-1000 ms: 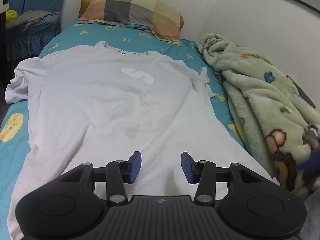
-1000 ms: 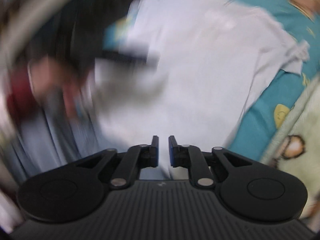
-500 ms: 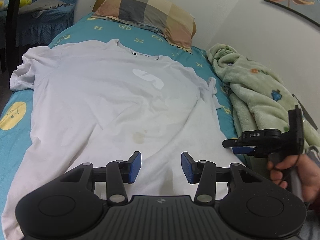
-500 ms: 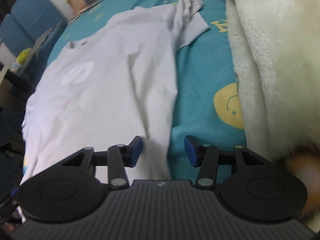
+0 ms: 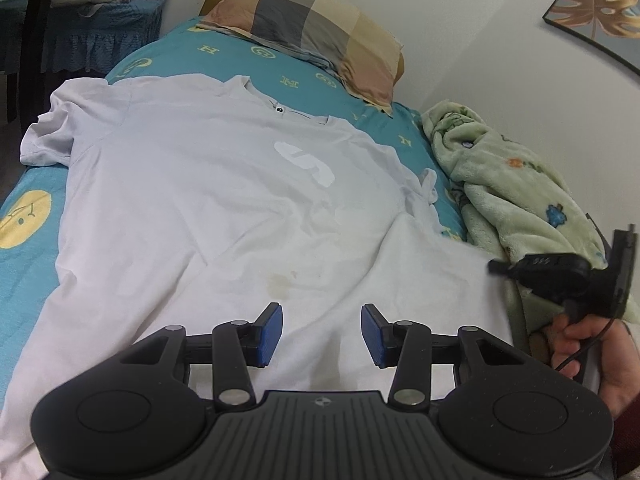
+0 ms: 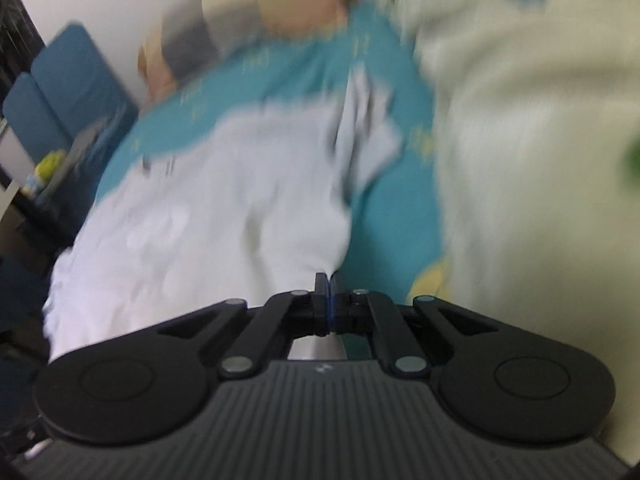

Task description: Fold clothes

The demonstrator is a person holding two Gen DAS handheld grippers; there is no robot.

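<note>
A white T-shirt [image 5: 224, 184] with a pale chest logo lies face up on the bed, collar toward the pillow. My left gripper [image 5: 322, 334] hovers open over the shirt's lower part, blue pads apart and nothing between them. In the left wrist view a hand [image 5: 592, 344] holds my right gripper [image 5: 496, 267] at the shirt's right side edge. The right wrist view is blurred by motion. There the right gripper [image 6: 327, 280] has its jaws together, with the T-shirt [image 6: 224, 208] fabric running up into the fingertips.
The teal bedsheet [image 5: 24, 216] carries yellow smiley prints. A checked pillow [image 5: 312, 28] lies at the head. A green fleece blanket [image 5: 512, 184] is heaped along the wall side, right of the shirt. A blue skirted chair [image 5: 92, 28] stands far left.
The right gripper was open beside the shirt's right edge half a second ago; now it has shut on that edge. The left gripper stays open over the hem.
</note>
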